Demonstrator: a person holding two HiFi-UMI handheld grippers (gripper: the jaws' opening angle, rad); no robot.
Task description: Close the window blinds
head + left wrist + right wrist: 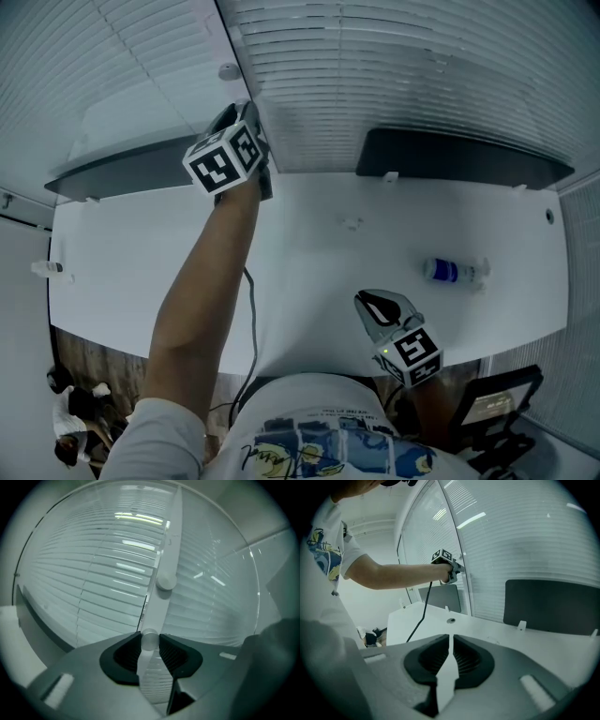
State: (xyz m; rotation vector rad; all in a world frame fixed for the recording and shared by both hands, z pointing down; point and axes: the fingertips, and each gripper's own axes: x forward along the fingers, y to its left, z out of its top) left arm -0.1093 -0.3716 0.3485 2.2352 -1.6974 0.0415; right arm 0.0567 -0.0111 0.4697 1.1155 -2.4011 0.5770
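Note:
White slatted window blinds (394, 75) cover the glass behind the table, and their slats (103, 588) fill the left gripper view. A pale tilt wand (165, 559) hangs in front of them beside the window post. My left gripper (149, 641) is raised to the blinds (247, 114) at arm's length, and its ribbed pads are shut on the wand's rounded lower knob. The right gripper view shows that same left gripper (457, 569) against the blinds (525, 541). My right gripper (375, 305) hovers low over the table's near edge, jaws shut (450, 641) with nothing between them.
A white table (309, 253) stands between me and the window. Two dark panels (459, 155) (122, 169) stand along its far edge. A small bottle with a blue label (453, 272) lies at the right. A black cable (251, 309) trails from the left arm. A dark chair (497, 403) is at the lower right.

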